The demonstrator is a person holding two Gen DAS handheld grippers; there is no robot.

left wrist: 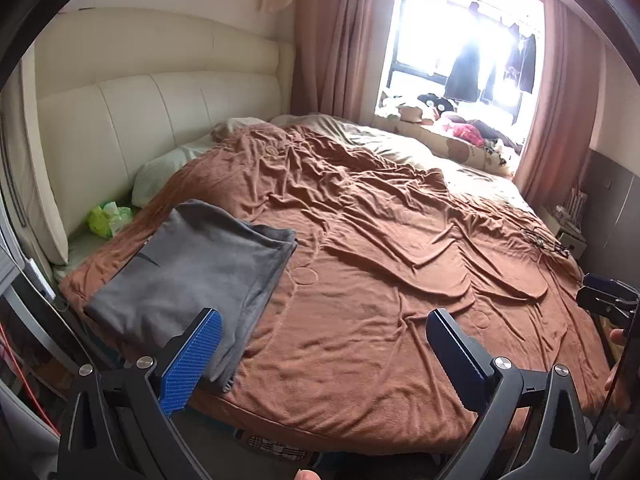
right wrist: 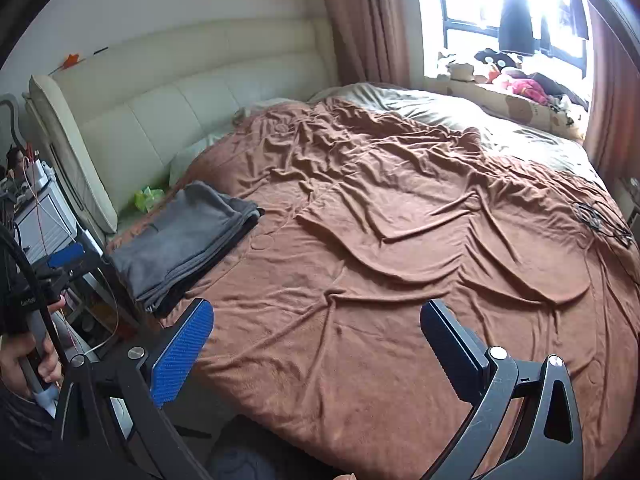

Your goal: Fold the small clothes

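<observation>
A folded grey garment (left wrist: 192,272) lies on the brown blanket (left wrist: 380,260) near the bed's left front corner; it also shows in the right wrist view (right wrist: 188,240). My left gripper (left wrist: 324,320) is open and empty above the bed's front edge, its left finger (left wrist: 192,360) over the garment's near edge. My right gripper (right wrist: 316,316) is open and empty over the blanket (right wrist: 400,240), to the right of the garment. The right gripper's tips (left wrist: 604,296) show at the left view's right edge. The left gripper (right wrist: 60,264) shows at the right view's left edge.
A cream headboard (left wrist: 140,120) stands at the left. A green tissue pack (left wrist: 108,218) lies beside a white pillow (left wrist: 168,172). A dark cable tangle (left wrist: 544,240) rests on the far right of the blanket. Toys and clothes crowd the window ledge (left wrist: 460,128). A nightstand (right wrist: 44,216) stands left of the bed.
</observation>
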